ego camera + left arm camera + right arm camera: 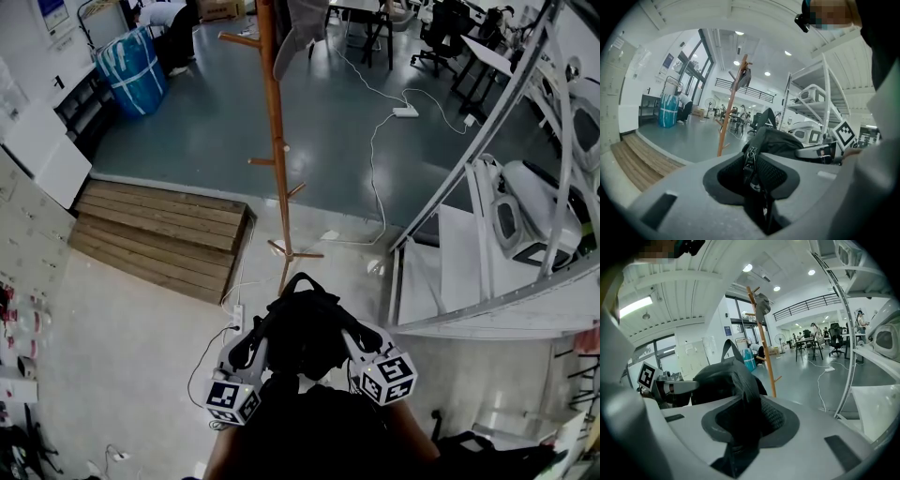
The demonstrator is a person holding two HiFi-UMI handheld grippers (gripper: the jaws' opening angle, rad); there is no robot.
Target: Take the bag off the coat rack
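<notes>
Head view: black bag [302,330] at lower centre of the frame, held between my two grippers and close to my body. Left gripper [260,330] takes its left side and right gripper [349,334] its right; both point forward and a little down, converging on it. The wooden coat rack [274,141] stands up the middle of the frame, well apart from the bag; a grey cloth item [300,33] hangs at its top, and I cannot tell what it is. Wooden step [159,232] at left; white cable [377,141] on the floor at right.

Left gripper view: jaws partly closed, pinching the bag's zipped seam; the bag's bulk rises just beyond, at centre right; the rack is far off at upper centre.

Right gripper view: jaws partly closed on a fold of the bag's black fabric; the bag's strap loops up at centre left.

Step, as I judge it: the bag is clear of the rack, so the lift-off looks done. The next move calls for an even two-sided grip while I carry it or set it down; the fabric could slip if either hand slackens.
</notes>
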